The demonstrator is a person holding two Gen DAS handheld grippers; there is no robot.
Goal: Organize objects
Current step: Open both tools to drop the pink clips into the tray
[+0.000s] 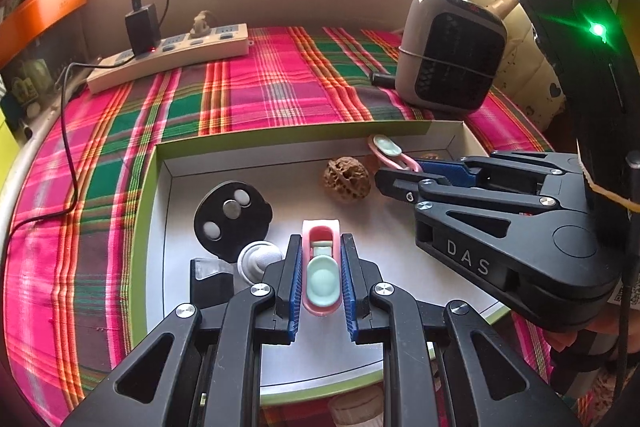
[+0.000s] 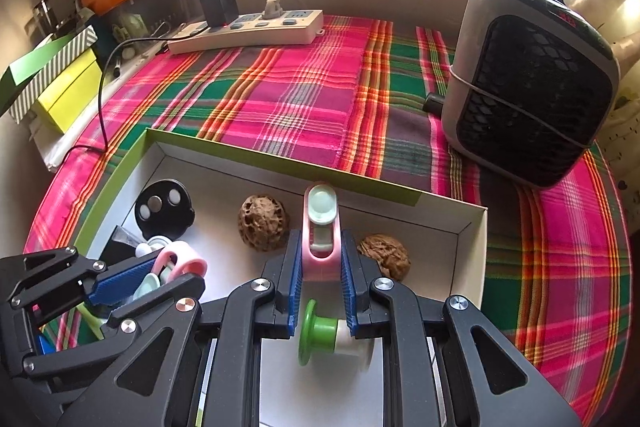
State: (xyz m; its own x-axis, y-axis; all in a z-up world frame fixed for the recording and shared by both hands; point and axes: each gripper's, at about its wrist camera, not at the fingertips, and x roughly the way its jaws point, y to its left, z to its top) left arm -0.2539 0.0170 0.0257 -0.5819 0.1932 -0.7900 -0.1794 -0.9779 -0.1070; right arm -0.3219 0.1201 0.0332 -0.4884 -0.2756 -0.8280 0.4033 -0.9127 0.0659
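Each claw grips a pink clip over the white box [image 1: 168, 187]: left claw [image 1: 320, 267] at lower centre holds one pink clip [image 1: 321, 267], right claw [image 2: 320, 267] another clip [image 2: 320, 223]. Likely next: lift both out carefully, clearing the walnuts [image 2: 263, 222].

Each fisheye view looks forward and down along its own hand-held gripper, close over the box [image 1: 152, 187] on the plaid worktop [image 1: 280, 87]. The left view sits low, its fingers filling the lower frame, with the right hand-held gripper [image 1: 396, 175] entering at right. The right view shows the left hand-held gripper [image 2: 160, 273] at lower left. Both share the box [image 2: 248, 157], the power strip [image 1: 172, 57] [image 2: 248, 31] in the upper left and the heater [image 1: 452, 47] [image 2: 532, 83] on the right.
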